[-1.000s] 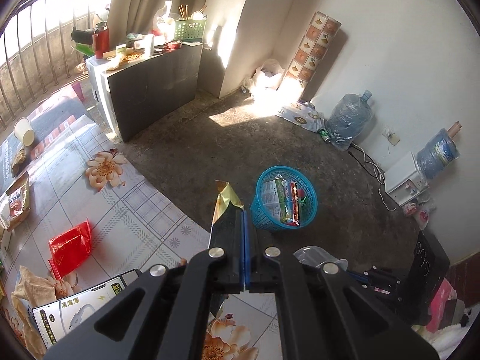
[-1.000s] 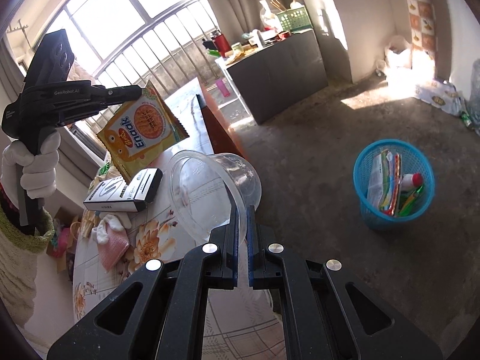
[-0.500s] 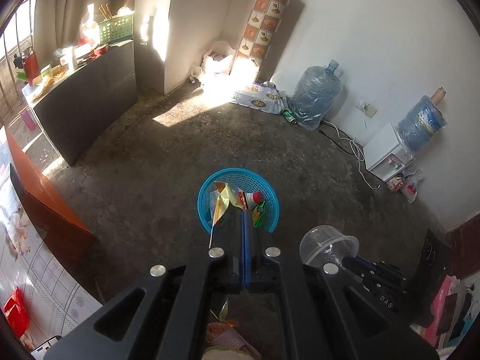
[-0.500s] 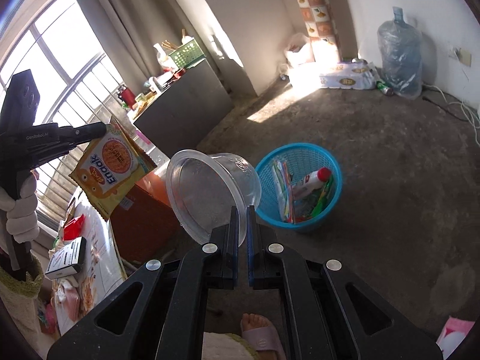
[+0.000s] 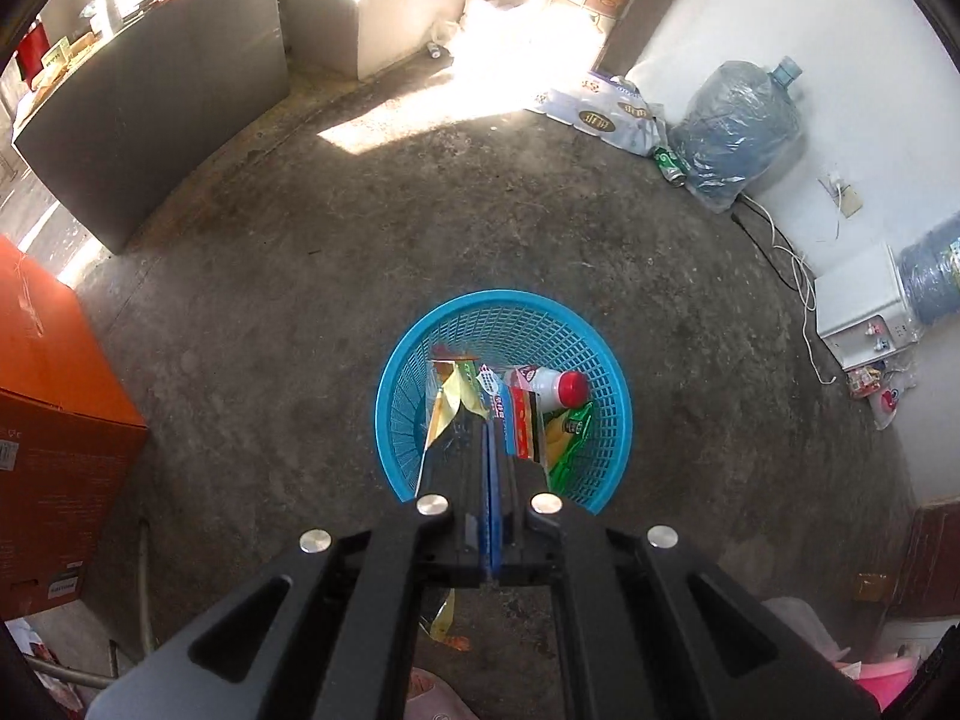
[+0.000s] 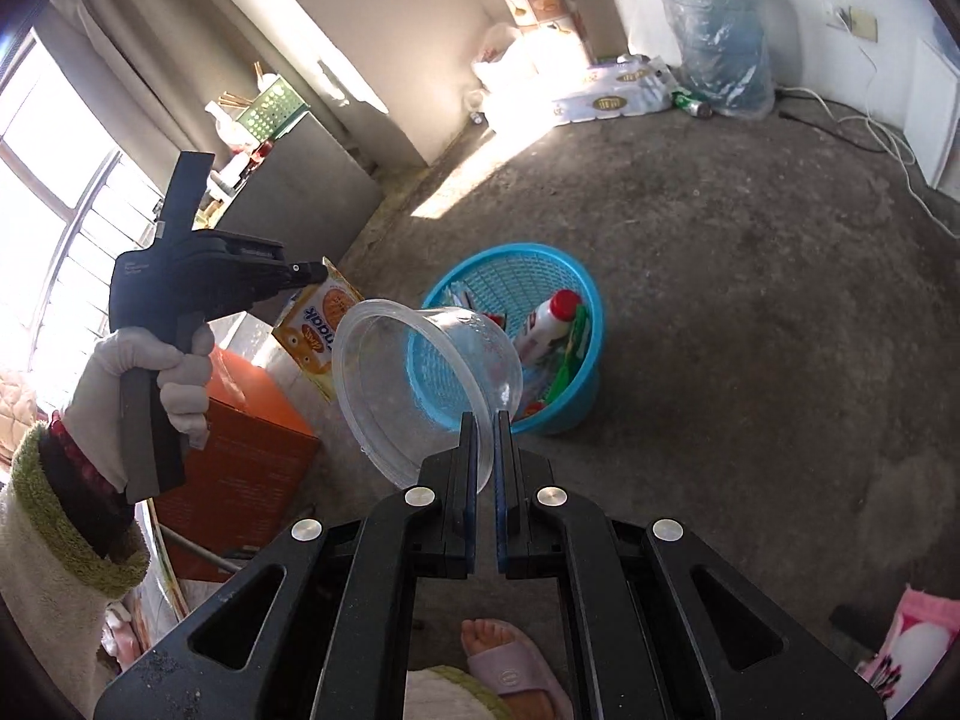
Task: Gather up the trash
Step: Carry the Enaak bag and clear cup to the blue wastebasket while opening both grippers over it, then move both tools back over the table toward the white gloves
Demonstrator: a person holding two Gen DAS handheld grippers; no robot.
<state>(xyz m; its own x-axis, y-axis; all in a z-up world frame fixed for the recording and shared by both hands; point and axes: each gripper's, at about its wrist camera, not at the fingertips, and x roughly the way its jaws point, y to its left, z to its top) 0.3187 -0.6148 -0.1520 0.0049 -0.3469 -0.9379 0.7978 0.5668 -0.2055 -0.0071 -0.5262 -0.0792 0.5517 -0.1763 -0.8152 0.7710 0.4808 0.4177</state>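
Left gripper (image 5: 487, 420): fingers pressed together on a yellow snack packet (image 6: 318, 324), pinched at its upper edge. Packet is flat, yellow-orange, w/ a round biscuit graphic and printed lettering; seen edge-on from left wrist cam as a thin crinkled foil strip. It hangs in the air above the blue basket (image 5: 408, 372), not inside it.

Right gripper (image 6: 485, 420): fingers closed onto the rim of a clear plastic bowl (image 6: 420, 384), narrow gap left between pads w/ bowl wall in it. Bowl is transparent, round, tilted w/ mouth toward the left, empty as far as visible. It is held up beside and short of the basket, overlapping it in right wrist view.

Basket: round, blue, mesh-sided, standing on floor (image 5: 300, 300). Contents: white bottle w/ red cap (image 5: 555, 385), green wrapper (image 5: 570, 435), red-blue striped packet, other wrappers.

Floor: bare grey concrete, stained, sun patch near far wall. Orange carton (image 5: 48, 396) at left. Dark cabinet (image 5: 156, 114) w/ clutter on top. By white wall: two large water bottles (image 5: 738, 120), tissue pack (image 5: 606, 114), green can, white box, cables. Person's sandalled foot (image 6: 510, 666) at bottom of right wrist view.
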